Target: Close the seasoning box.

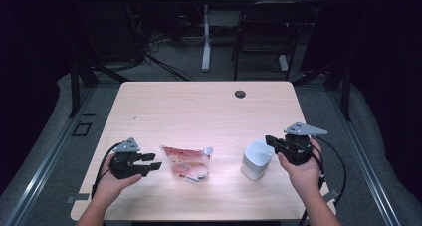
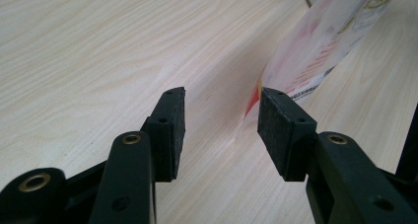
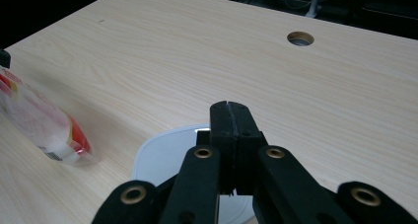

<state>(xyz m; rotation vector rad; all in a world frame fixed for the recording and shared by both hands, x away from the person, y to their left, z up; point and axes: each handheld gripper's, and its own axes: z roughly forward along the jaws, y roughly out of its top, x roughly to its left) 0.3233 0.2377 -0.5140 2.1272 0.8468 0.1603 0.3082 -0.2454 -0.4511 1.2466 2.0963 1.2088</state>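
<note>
Left tongs [image 1: 155, 162] apart, just beside pouch [image 1: 186, 162] lying flat mid-bench [image 1: 199, 106]. Right tongs [image 1: 269, 139] together over white cup [image 1: 257, 159], rim contact unclear. Probably pre-grasp: advance, straddle pouch edge, clamp.

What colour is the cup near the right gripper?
The small square-rimmed cup is plain white, which shows best in the high view.

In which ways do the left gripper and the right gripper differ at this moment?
The left gripper has its jaws open; the right gripper has them shut. The left one points at the pouch; the right one sits at the white cup's rim. Both are black and hand-held.
</note>
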